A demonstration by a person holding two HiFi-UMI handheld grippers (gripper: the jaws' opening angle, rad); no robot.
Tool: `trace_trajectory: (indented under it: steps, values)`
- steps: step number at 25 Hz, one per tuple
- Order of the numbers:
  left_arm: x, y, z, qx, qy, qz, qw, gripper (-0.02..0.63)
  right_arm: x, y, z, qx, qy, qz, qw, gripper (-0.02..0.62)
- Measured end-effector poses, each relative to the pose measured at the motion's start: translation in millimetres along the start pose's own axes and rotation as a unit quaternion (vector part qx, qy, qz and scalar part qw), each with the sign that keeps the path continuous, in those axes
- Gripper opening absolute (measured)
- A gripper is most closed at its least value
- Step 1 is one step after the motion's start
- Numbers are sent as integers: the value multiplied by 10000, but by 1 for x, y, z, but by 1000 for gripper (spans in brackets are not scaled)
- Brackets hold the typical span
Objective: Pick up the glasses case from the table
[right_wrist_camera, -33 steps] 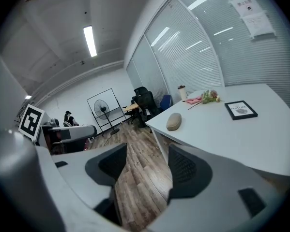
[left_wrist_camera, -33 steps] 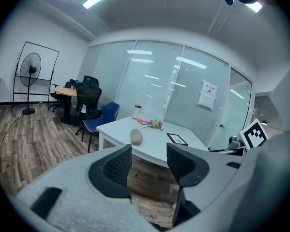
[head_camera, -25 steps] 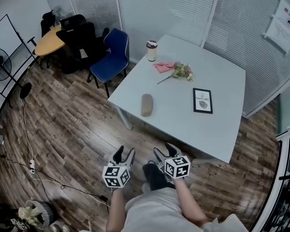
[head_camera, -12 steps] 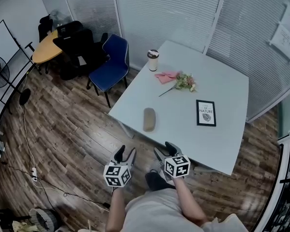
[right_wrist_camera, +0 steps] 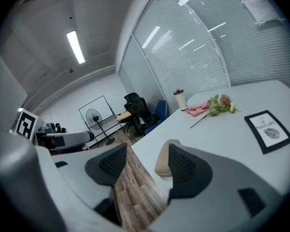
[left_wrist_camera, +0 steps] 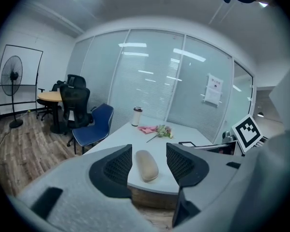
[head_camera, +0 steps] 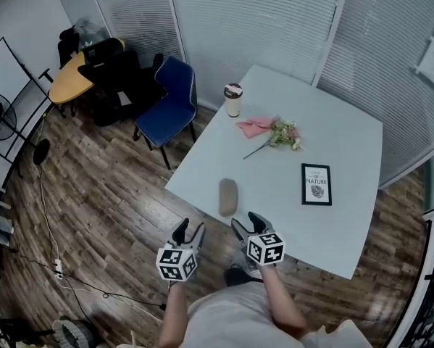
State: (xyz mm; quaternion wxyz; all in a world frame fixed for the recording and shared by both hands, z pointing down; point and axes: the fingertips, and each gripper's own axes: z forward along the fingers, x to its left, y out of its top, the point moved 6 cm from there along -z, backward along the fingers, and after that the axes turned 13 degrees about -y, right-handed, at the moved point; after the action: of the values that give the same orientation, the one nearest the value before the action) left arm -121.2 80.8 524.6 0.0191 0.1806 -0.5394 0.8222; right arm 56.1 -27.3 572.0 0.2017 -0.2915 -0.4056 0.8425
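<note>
A tan oval glasses case [head_camera: 227,196] lies near the front left edge of the white table [head_camera: 347,165]. In the left gripper view the glasses case [left_wrist_camera: 146,165] shows between the open jaws, still some way ahead. In the right gripper view the glasses case [right_wrist_camera: 165,163] is partly hidden behind the right jaw. My left gripper [head_camera: 187,232] is open over the wooden floor, short of the table. My right gripper [head_camera: 244,223] is open at the table's near edge, just right of the case, with nothing between its jaws.
On the table stand a paper cup [head_camera: 233,100], a pink cloth [head_camera: 253,127], a flower sprig [head_camera: 282,134] and a framed picture [head_camera: 316,184]. A blue chair [head_camera: 167,104] stands left of the table, black chairs and a round table [head_camera: 75,75] beyond. Glass walls with blinds stand behind; cables lie on the floor.
Both grippers and the person have come closer to the table; the case and table sit lower and nearer in the head view. The jaws stay open.
</note>
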Motion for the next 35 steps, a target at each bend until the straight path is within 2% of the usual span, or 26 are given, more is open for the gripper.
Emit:
trace_trajectory:
  steps: [5, 9, 16, 20, 28, 35]
  values:
    - [12, 19, 35, 88, -98, 205, 9997, 213, -15, 24, 33, -73, 27, 75, 9999, 259]
    - [19, 22, 59, 54, -176, 159, 9997, 213, -31, 35, 46, -125, -62, 101, 9999, 259]
    - [18, 5, 96, 257, -459, 29, 9986, 213, -60, 19, 48, 132, -296, 158, 9993, 259]
    - [20, 8, 114, 340, -710, 74, 9969, 213, -70, 18, 52, 175, -424, 304, 9985, 259]
    - [45, 26, 139, 626, -1198, 260, 9905, 213, -63, 26, 78, 76, -551, 856, 9948, 259]
    - [74, 45, 160, 917, -1641, 450, 9811, 213, -53, 18, 106, 135, -887, 1313, 9873, 259]
